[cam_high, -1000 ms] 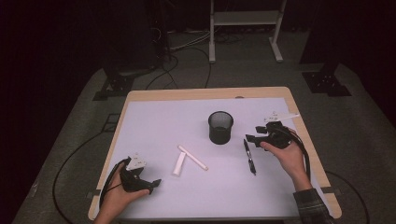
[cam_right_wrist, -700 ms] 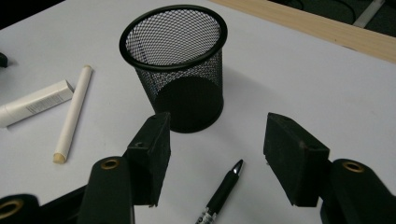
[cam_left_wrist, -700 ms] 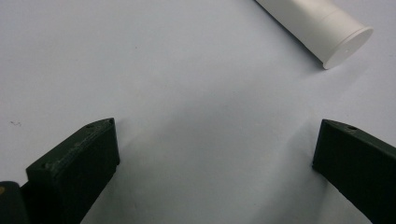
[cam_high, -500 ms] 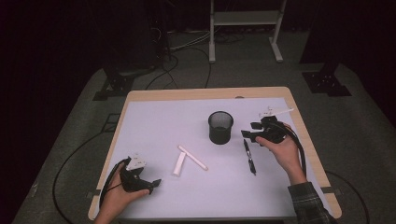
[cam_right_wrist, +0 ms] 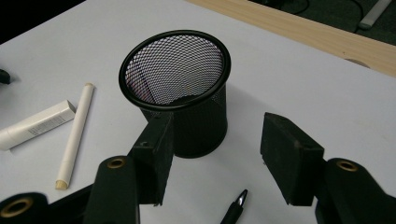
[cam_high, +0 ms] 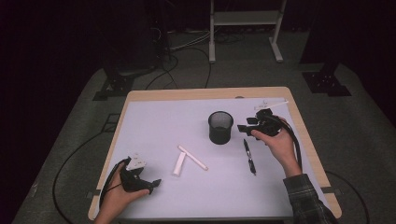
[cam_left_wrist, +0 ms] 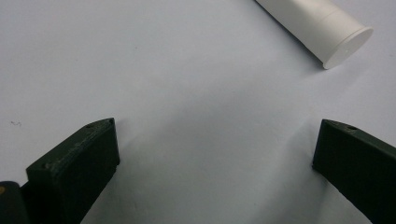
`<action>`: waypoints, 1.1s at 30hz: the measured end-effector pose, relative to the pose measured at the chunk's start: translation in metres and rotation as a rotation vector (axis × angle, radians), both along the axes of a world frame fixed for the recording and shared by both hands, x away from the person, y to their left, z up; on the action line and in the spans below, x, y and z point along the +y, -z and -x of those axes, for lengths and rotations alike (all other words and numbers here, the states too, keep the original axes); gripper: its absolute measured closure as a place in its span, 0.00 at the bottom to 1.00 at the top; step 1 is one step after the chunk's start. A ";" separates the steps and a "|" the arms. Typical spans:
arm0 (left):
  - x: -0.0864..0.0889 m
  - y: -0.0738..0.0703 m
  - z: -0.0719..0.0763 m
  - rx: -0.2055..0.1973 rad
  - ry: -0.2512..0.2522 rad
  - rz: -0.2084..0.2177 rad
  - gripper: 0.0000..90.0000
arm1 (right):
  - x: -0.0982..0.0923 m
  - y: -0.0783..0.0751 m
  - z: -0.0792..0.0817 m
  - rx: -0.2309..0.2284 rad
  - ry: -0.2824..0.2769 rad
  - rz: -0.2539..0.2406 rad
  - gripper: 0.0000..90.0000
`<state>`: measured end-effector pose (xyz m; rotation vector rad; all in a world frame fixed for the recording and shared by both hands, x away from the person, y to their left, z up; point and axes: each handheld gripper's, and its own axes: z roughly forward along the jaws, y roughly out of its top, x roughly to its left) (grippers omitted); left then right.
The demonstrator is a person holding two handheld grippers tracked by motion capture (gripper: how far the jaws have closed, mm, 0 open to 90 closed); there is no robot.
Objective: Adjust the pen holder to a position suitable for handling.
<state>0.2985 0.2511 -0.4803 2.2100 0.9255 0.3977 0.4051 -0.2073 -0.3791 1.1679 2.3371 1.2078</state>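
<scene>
A black mesh cup (cam_high: 220,127) stands upright right of the mat's middle. My right gripper (cam_high: 243,129) hovers just right of it, pointing at it. In the right gripper view the cup (cam_right_wrist: 180,93) sits beyond my right gripper (cam_right_wrist: 224,154), whose jaws have just been closing a little and still stand apart with nothing between them. A black pen (cam_high: 250,157) lies below that hand, its tip (cam_right_wrist: 233,212) under the jaws. A white tube (cam_high: 179,164) and a white stick (cam_high: 192,157) lie mid-mat. My left gripper (cam_high: 156,183) rests open at the lower left, facing the tube's round end (cam_left_wrist: 317,28).
The white mat (cam_high: 154,126) covers a wooden table whose bare edge (cam_high: 187,94) runs along the far side. Cables trail from both grippers. Dark floor, cables and a metal stand (cam_high: 243,18) lie beyond the table.
The right hand has carried its gripper away from the pen, farther up the mat and closer to the cup. The left hand has stayed where it was.
</scene>
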 end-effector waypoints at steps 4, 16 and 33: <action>0.000 0.000 0.000 0.000 0.000 0.000 0.00 | 0.004 -0.002 -0.005 0.007 -0.002 0.005 0.49; 0.000 0.000 0.000 -0.005 0.000 0.000 0.00 | 0.016 -0.007 -0.020 0.024 -0.007 0.027 0.52; 0.000 0.000 0.000 -0.003 -0.001 0.003 0.00 | 0.035 -0.011 -0.044 0.049 -0.006 0.059 0.55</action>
